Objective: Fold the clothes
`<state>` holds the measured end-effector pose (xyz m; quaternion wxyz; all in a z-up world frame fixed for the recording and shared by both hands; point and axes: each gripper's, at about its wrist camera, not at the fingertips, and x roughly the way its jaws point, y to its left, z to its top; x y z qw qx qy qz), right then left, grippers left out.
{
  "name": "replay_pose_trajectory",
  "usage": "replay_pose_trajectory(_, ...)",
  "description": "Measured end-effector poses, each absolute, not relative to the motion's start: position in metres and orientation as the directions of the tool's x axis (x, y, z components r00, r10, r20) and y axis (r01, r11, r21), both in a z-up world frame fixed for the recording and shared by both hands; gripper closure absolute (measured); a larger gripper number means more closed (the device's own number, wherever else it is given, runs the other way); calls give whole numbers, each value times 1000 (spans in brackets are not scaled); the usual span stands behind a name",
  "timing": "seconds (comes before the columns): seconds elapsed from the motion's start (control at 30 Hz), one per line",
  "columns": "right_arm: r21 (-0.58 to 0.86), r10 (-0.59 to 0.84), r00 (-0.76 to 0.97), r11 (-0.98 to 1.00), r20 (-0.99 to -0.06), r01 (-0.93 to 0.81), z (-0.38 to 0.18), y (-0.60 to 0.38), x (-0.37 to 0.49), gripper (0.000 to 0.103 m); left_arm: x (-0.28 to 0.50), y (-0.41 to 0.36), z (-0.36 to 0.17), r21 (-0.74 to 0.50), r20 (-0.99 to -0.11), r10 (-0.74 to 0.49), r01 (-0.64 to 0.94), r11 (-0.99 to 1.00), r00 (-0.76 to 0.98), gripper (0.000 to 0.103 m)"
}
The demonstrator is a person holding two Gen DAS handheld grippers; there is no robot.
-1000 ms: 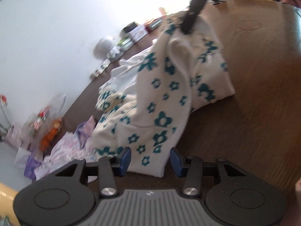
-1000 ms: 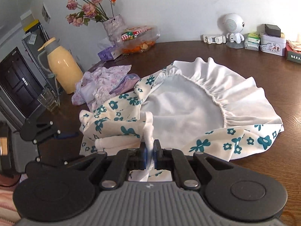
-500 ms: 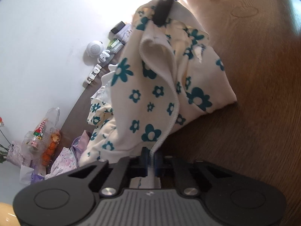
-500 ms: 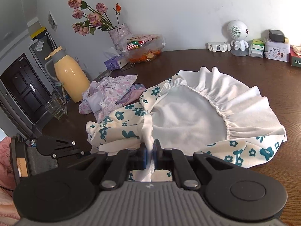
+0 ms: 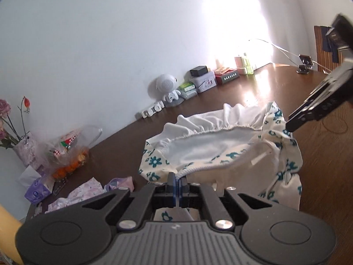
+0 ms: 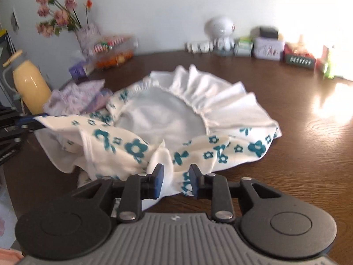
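While our left claw (image 5: 177, 182) stays clamped on the floral garment's (image 6: 198, 119) hem, our right claw (image 6: 176, 181) is released around its edge; garment lies on the bench (image 6: 308, 154).

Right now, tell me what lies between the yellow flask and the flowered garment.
A crumpled lilac cloth lies between the yellow flask and the flowered garment, shown in the right wrist view.
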<state>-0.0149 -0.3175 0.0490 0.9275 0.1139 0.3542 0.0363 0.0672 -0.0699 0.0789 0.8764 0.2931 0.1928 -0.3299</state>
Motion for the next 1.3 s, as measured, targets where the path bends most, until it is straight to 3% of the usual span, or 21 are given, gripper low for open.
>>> replay_pose_trajectory(0.1,271,209,758,961,-618,-44,64,-283,-29,71,70,-76,81,390,-523,-470,690,610,711,102)
replay_pose_trajectory(0.13,273,203,757,961,-621,-34,63,-273,-29,60,70,-78,81,389,-521,-468,687,614,714,102)
replay_pose_trajectory(0.17,271,186,755,963,-629,-12,59,-265,-27,56,70,-79,81,387,-518,-468,685,618,716,102)
replay_pose_trajectory(0.43,268,42,740,945,-672,190,30,-204,-10,56,64,-74,87,358,-477,-512,689,630,715,102)
replay_pose_trajectory(0.63,241,-144,736,889,-661,390,9,-202,8,57,57,-58,111,330,-362,-538,644,690,761,102)
replay_pose_trajectory(0.7,248,-162,752,882,-639,400,7,-204,11,64,60,-52,119,326,-333,-522,615,718,785,102)
replay_pose_trajectory(0.77,219,-167,774,903,-611,369,13,-205,12,87,63,-48,122,357,-294,-485,565,744,824,102)
replay_pose_trajectory(0.8,204,-162,781,915,-603,347,17,-207,12,90,64,-47,124,380,-271,-462,535,755,845,102)
replay_pose_trajectory(0.9,134,-154,801,951,-579,280,36,-210,7,94,71,-38,123,402,-259,-428,499,768,866,101)
replay_pose_trajectory(1.1,-4,-163,813,981,-559,194,89,-221,-2,98,83,-23,109,345,-365,-433,552,759,824,100)
replay_pose_trajectory(1.3,-11,-135,844,988,-520,152,132,-236,-7,99,83,-21,100,213,-491,-492,647,732,719,94)
